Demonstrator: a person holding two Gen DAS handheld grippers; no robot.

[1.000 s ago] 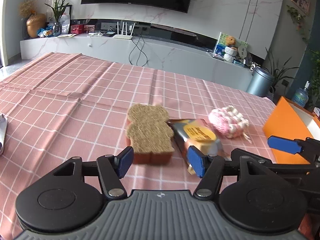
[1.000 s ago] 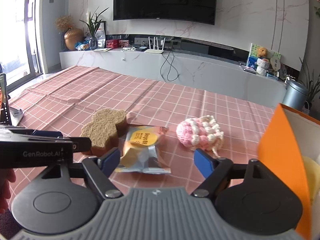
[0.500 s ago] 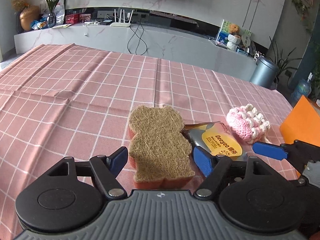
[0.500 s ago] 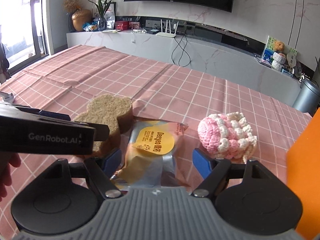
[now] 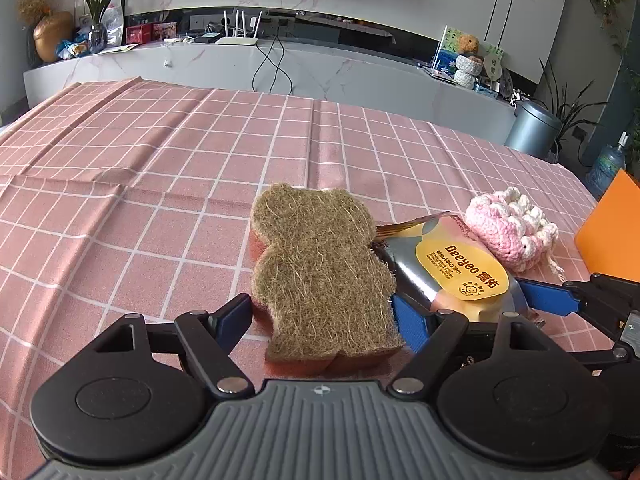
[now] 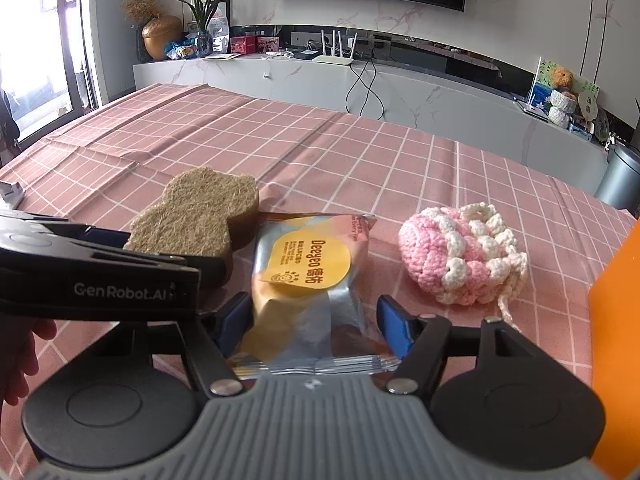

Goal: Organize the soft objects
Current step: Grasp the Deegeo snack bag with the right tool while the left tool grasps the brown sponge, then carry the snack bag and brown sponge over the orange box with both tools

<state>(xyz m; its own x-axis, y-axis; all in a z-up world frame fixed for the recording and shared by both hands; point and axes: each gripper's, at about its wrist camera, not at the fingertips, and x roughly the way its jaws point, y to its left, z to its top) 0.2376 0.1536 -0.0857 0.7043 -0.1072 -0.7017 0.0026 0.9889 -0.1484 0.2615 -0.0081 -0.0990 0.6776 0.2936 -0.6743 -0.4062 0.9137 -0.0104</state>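
A brown bear-shaped sponge (image 5: 320, 272) with an orange underside lies flat on the pink checked tablecloth (image 5: 160, 184). My left gripper (image 5: 322, 320) straddles its near end; the jaws are opening and the pads stand just off its sides. A silver snack packet (image 6: 304, 292) with a yellow label lies to the right of the sponge (image 6: 196, 216). My right gripper (image 6: 316, 320) is around the packet's near end, jaws closing, a small gap at the right pad. One blue finger of the right gripper (image 5: 548, 298) shows beyond the packet (image 5: 460, 272).
A pink and white crochet pouch (image 6: 460, 260) rests right of the packet. An orange box (image 6: 616, 320) stands at the table's right edge. The left gripper's black body (image 6: 100, 272) crosses the right wrist view, with a hand (image 6: 20, 360) below it. A small metal item (image 6: 10, 194) lies far left.
Both grippers came forward and down. The sponge now lies between the left jaws, which widened. The packet now lies between the right jaws, which narrowed.
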